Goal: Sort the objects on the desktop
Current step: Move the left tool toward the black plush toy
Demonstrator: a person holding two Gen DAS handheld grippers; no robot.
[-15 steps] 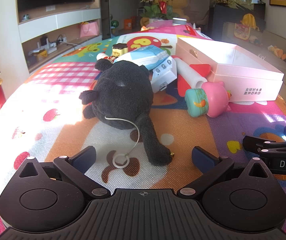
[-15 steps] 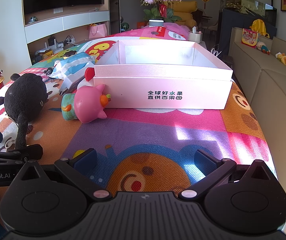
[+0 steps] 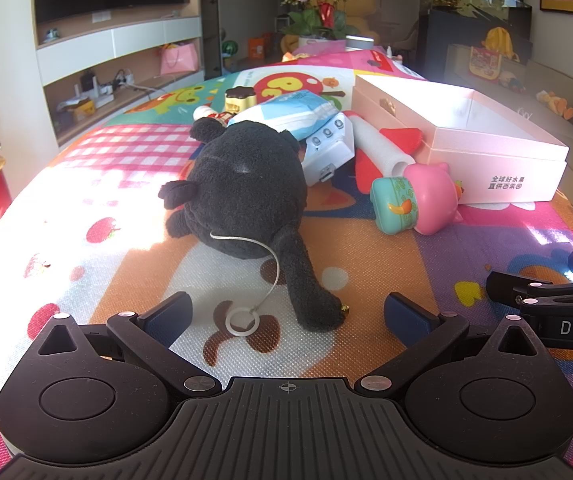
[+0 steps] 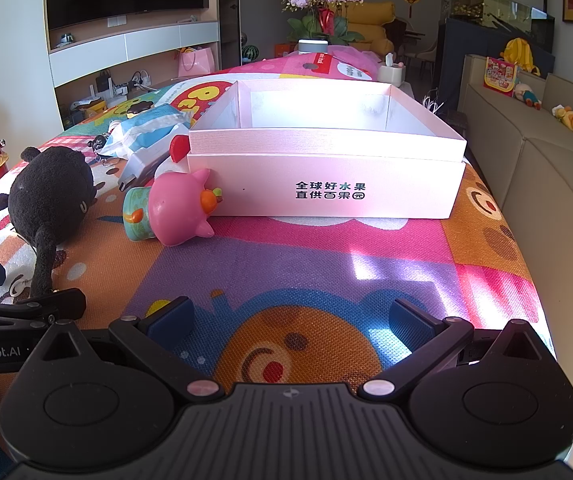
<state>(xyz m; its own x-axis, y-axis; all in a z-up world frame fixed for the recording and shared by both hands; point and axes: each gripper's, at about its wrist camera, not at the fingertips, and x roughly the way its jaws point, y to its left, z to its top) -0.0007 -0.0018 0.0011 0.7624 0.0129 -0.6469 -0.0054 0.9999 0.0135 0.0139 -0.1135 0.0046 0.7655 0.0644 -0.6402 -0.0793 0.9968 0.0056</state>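
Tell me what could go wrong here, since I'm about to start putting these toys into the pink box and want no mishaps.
1. The black plush toy trails a white cord with a ring just ahead of the open left tool; it might snag.
2. The pink pig toy lies on its side against the pink box; a nudge may roll it.
3. The box looks to end near the table edge, so pushing it could shift it off.
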